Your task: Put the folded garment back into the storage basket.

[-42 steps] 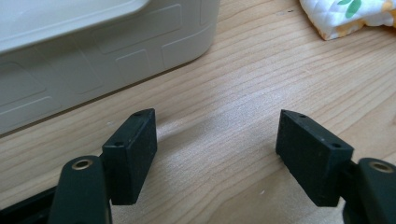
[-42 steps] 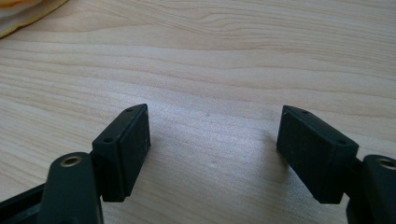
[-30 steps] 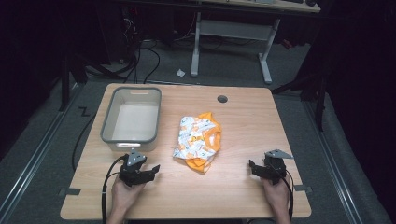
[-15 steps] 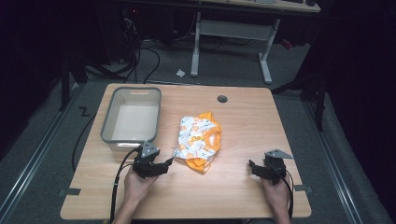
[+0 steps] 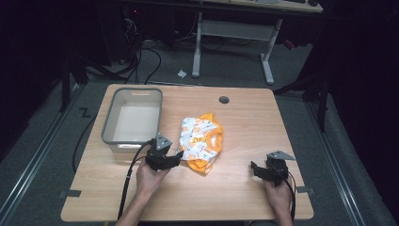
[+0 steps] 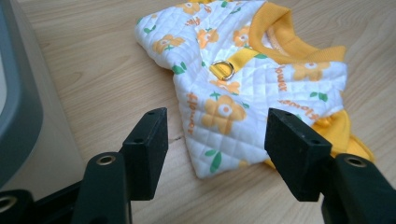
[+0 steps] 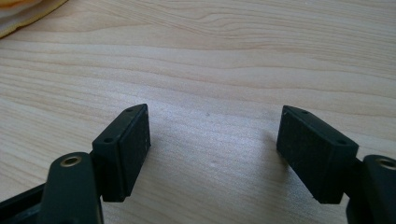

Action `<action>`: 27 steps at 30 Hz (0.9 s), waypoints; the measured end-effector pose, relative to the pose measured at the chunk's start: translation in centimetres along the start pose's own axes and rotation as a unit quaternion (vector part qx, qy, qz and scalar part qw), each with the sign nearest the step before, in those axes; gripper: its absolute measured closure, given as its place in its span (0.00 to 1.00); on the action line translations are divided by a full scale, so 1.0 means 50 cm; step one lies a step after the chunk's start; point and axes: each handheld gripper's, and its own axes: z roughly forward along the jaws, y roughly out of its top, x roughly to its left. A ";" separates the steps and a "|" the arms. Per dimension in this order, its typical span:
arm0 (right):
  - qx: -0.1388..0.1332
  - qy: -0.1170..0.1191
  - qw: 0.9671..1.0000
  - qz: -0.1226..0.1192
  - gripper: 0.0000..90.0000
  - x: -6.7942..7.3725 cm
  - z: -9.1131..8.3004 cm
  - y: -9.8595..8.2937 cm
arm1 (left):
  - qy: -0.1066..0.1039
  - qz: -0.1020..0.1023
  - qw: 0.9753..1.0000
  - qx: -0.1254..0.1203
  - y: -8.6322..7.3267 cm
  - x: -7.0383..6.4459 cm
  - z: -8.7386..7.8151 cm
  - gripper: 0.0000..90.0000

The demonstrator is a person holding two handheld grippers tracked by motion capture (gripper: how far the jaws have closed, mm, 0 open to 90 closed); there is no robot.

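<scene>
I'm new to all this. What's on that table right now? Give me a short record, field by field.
Surface: wooden table
Garment: small quilted white pet jacket with orange flowers and yellow trim, lying flat near the middle
Detail: metal ring on a yellow strap
Container: grey tub, left of the garment, nothing in it
Left gripper: jaws open, at the garment's near corner, not gripping it
Right gripper: jaws open over bare wood, apart from the garment
Likely next: the left gripper may close on the garment
</scene>
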 end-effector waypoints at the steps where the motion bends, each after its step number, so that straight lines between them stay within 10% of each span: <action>1: 0.000 0.000 1.000 0.000 0.29 0.000 0.000 0.000 | 0.001 0.000 1.000 0.002 0.006 -0.002 0.004 0.45; 27: 0.001 0.002 1.000 -0.002 0.29 0.005 -0.001 0.000 | 0.042 -0.026 0.996 0.072 0.075 0.015 0.140 0.45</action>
